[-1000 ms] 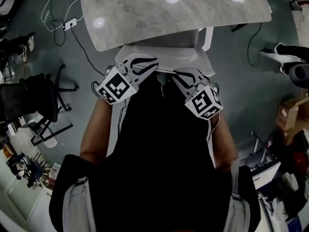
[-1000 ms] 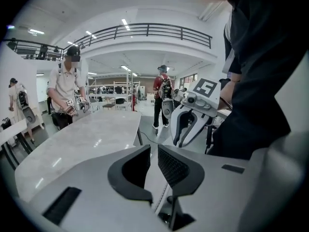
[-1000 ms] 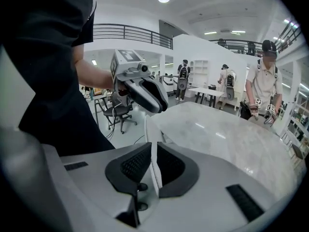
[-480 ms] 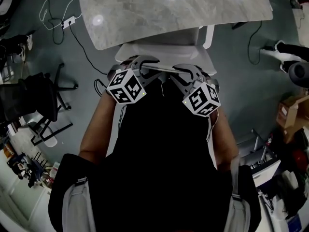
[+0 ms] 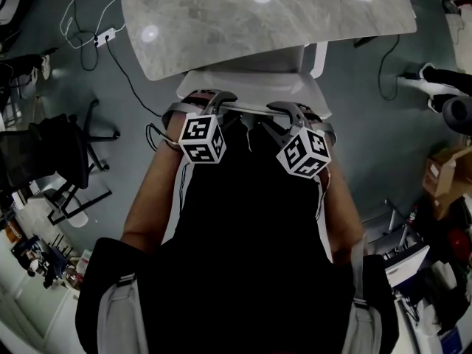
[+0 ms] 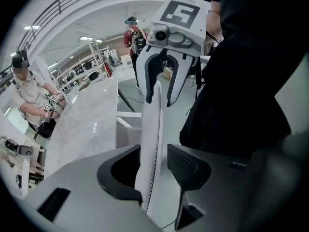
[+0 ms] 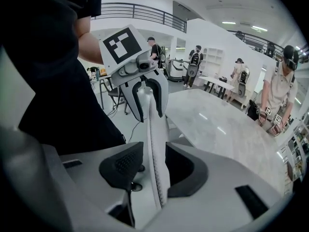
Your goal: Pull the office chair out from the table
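A white office chair (image 5: 251,85) stands tucked under the grey marble table (image 5: 258,21), with me right behind it. The thin top edge of its backrest (image 6: 152,124) runs between the jaws of both grippers. My left gripper (image 6: 153,163) straddles that edge. Its jaws have just been opening, and a gap shows beside the right pad. My right gripper (image 7: 153,166) straddles the same edge (image 7: 155,134) further right. Its jaws have also just been opening, and its pads do not press on the edge. From above, the left gripper (image 5: 208,100) and right gripper (image 5: 292,112) sit side by side on the backrest.
A black chair (image 5: 44,153) stands at the left. Cables and a power strip (image 5: 107,35) lie on the floor near the table's left corner. Cardboard boxes (image 5: 446,175) and clutter fill the right. People stand by the table's far side (image 6: 29,95) (image 7: 277,93).
Both grippers have sunk toward the chair and now straddle the backrest's top edge. The left one has rolled, so its marker cube faces differently.
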Demonstrator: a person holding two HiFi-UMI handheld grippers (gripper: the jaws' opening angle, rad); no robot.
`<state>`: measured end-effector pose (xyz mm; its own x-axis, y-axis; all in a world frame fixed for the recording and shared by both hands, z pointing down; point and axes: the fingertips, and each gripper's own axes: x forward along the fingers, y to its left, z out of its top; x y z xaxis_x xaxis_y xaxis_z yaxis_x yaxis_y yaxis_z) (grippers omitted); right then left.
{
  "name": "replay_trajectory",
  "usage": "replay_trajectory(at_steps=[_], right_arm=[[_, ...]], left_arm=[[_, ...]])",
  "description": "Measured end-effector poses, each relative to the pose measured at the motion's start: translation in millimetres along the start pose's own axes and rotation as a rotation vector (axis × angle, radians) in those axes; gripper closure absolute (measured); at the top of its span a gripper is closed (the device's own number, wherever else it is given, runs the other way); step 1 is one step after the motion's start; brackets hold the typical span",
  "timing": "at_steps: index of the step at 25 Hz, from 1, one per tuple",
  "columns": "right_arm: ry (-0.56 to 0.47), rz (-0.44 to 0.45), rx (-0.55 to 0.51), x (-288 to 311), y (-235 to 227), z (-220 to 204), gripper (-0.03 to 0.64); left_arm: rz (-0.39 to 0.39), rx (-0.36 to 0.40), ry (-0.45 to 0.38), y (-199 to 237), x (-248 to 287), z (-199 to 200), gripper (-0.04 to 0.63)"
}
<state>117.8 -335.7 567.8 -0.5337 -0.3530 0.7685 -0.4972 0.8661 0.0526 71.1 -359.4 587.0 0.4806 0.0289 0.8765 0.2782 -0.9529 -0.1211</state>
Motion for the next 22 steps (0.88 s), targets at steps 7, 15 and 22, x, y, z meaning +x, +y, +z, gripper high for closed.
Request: replay_trajectory(at_steps=[7,15,22], right_arm=[[0.055,0.011,-0.013,11.4,0.3,-14.3,0.481],[0.098,-0.005,-0.028,19.4,-2.8,-22.6,0.482],[0.132,-0.02,-0.046,23.2,-5.9,-27.6,0.482]], left_arm=[[0.008,0.033,0.081,-1.6,11.9,-16.3,0.425],[0.008,0.042,0.11,0.5,19.0,-25.0,0.425],[0.014,0.041,0.115,2.7,21.8,-24.4,0.426]])
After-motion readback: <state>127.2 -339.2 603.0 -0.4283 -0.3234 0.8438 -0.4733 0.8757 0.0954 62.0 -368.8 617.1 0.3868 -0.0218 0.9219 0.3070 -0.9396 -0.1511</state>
